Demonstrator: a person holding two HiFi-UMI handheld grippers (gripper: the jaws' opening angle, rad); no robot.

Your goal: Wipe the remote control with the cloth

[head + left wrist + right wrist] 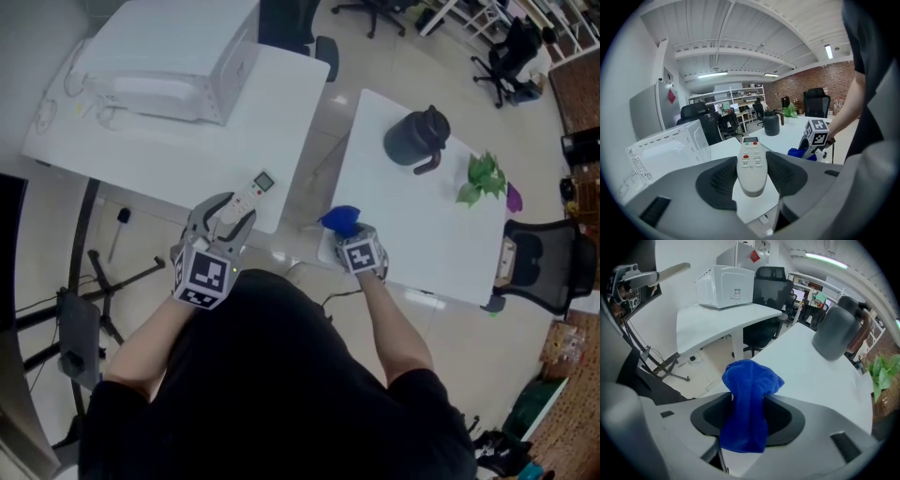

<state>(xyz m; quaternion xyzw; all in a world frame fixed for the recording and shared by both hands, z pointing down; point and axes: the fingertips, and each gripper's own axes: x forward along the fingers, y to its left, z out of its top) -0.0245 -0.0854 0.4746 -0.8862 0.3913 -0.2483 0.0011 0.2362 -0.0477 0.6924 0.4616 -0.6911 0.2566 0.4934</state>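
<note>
Left tongs (751, 174): clamped on the white oblong plastic remote control (751, 161), centre frame. I'd hold it level.
Right tongs (750, 420): spread, the blue terry cloth (748, 380) loose between them, lower centre. I'd close firmly before wiping.

I'm working in an open-plan office; two white desks (234, 141) stand before me, with black swivel chairs (511, 52) on castors around them; further back are more workstations (733, 112), a brick wall (811, 79) and strip lights (712, 74) under a bare ceiling; a dark jug (417, 139) and a plant (483, 176) share one desk.
</note>
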